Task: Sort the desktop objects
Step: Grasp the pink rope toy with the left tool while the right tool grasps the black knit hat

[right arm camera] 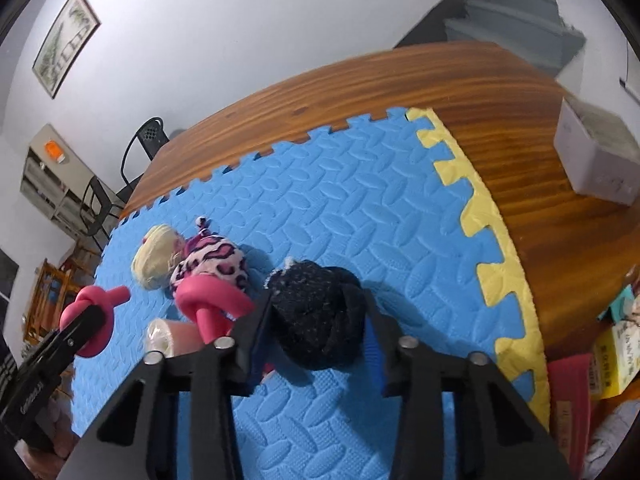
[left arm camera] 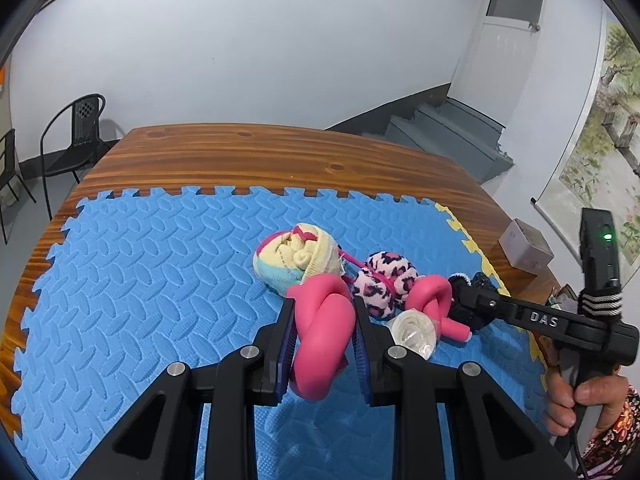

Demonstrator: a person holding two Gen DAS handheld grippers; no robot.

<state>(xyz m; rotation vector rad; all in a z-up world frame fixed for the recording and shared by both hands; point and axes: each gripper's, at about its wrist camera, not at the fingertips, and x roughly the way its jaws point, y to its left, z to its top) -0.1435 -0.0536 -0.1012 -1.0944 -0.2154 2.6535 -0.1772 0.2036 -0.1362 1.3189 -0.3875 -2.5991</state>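
On the blue foam mat [left arm camera: 160, 260], my left gripper [left arm camera: 322, 312] is shut on a pink knotted foam tube [left arm camera: 320, 340], pads pressing both sides. The same tube [right arm camera: 90, 308] shows at the left of the right wrist view. My right gripper [right arm camera: 316, 304] is shut on a black fuzzy sock ball [right arm camera: 320, 316], seen from the side as a dark bundle [left arm camera: 476, 284]. Between them lie a yellow-and-blue rolled sock [left arm camera: 296, 256], a pink leopard-print sock ball [left arm camera: 384, 280], a second pink knotted tube [left arm camera: 432, 296] and a clear tape roll [left arm camera: 414, 332].
A yellow mat strip [right arm camera: 488, 240] borders the blue mat on the right, with bare wooden table [right arm camera: 520, 128] beyond. A white box [right arm camera: 592, 160] stands on that wood. Books and cartons [right arm camera: 616, 356] crowd the right edge. Black chairs [left arm camera: 76, 136] stand past the table's left corner.
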